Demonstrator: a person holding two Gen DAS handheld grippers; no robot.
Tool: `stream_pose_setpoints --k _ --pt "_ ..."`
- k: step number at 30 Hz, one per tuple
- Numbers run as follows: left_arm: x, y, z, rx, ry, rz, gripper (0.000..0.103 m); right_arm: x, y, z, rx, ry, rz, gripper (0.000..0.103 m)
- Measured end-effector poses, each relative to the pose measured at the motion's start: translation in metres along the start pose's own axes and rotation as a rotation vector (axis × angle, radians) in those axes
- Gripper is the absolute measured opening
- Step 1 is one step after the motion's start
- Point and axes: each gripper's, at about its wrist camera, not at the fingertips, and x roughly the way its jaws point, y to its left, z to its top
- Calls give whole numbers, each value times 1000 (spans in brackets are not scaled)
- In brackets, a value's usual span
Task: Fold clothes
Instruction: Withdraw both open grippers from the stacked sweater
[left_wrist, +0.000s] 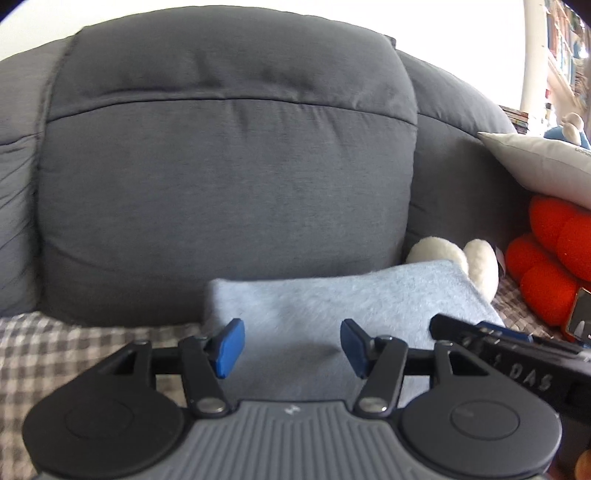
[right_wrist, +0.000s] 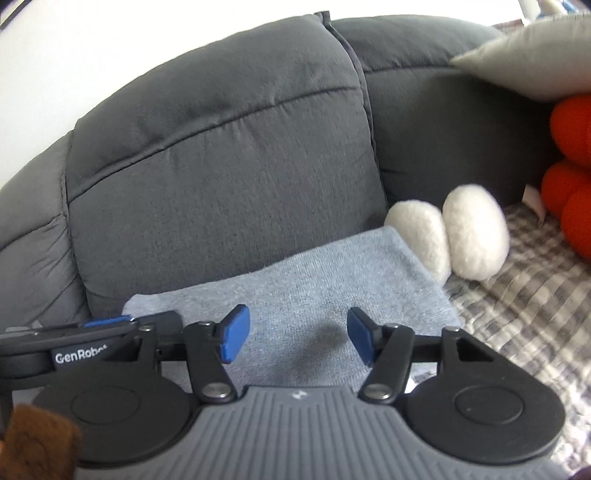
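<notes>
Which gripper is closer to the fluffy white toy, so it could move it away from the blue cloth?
Probably the right gripper. The white plush lies at the blue cloth's right edge, on that gripper's side. The left gripper sits further left. Both are open.

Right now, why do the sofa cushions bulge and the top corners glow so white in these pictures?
Left wrist view: the fisheye lens curves the grey back cushion, and the wall above it is overexposed. Right wrist view: same bending, slight blur on the white plush toy, and a soft shadow on the light blue folded cloth.

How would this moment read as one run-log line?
left gripper: open, empty | right gripper: open, empty | light blue garment: folded on checked cover, beside white plush
</notes>
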Motion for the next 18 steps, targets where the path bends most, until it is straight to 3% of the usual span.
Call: stream_pose_setpoints --k 15,18 --pt "-65 -10 -34 5 48 1 71 -70 23 -21 3 -7 -71 68" --pt "-71 -15 -46 6 64 24 80 -80 21 -27 33 -15 -81 73"
